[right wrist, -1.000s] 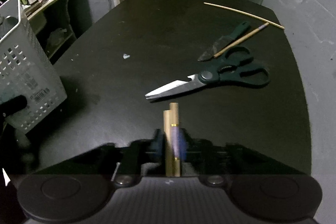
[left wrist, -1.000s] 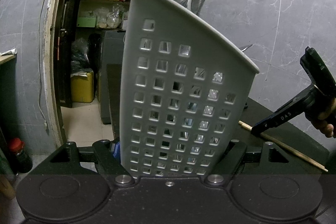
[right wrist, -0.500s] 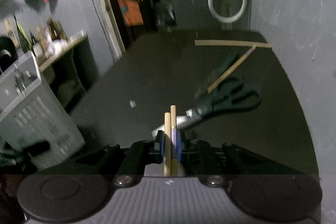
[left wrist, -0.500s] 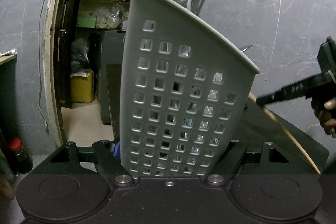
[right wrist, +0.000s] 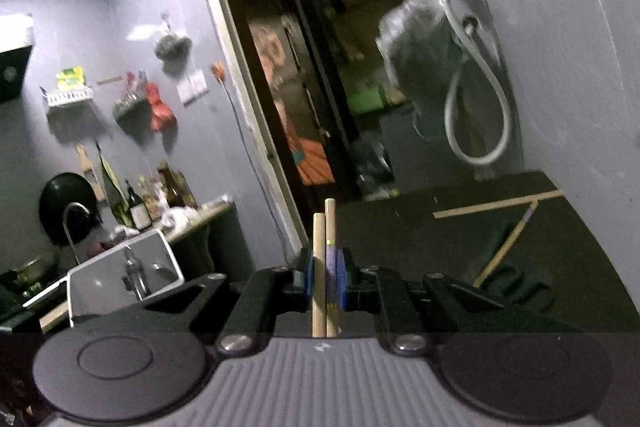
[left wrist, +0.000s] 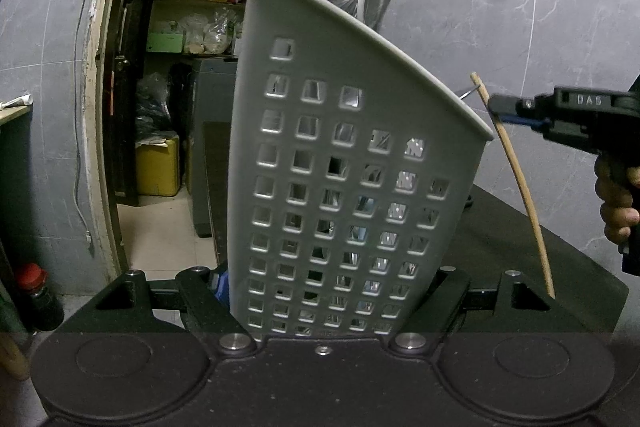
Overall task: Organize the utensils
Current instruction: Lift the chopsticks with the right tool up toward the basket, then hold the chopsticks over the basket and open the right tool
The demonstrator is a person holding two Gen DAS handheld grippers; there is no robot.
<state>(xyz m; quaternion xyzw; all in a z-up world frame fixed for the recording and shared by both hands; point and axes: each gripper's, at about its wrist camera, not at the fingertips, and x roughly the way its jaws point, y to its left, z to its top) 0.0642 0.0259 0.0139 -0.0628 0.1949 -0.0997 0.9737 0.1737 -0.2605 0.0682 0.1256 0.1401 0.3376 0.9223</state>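
1. Nearest in the left wrist view, the left gripper [left wrist: 320, 291] is clamped across the foot of the white perforated basket [left wrist: 340, 167], one finger at each side wall. I judge this grip is there to steady the tall, light caddy, which leans to one side, so that it cannot tip or slide while something is dropped in.

2. Nearest in the right wrist view, the right gripper [right wrist: 324, 281] is closed on a pair of wooden chopsticks [right wrist: 325, 251], pinched side by side between the blue pads [right wrist: 307, 279]. They are held close to one end, probably so the long free part can enter the basket first.

3. A little farther out, the left wrist view shows the same pair hanging steeply down from the right gripper, just beside the basket's rim but outside it. The upright pose looks chosen to suit the narrow, deep opening. Metal utensil handles show dimly inside through the holes.

4. Farther along the black table [right wrist: 420, 227] lie things that seem not yet sorted: dark-handled scissors [right wrist: 520, 287], a purple-tipped chopstick [right wrist: 508, 243] resting across them, and a pale stick [right wrist: 496, 203] beyond.

5. Farthest, an open doorway [left wrist: 200, 67] and grey tiled walls close the room.
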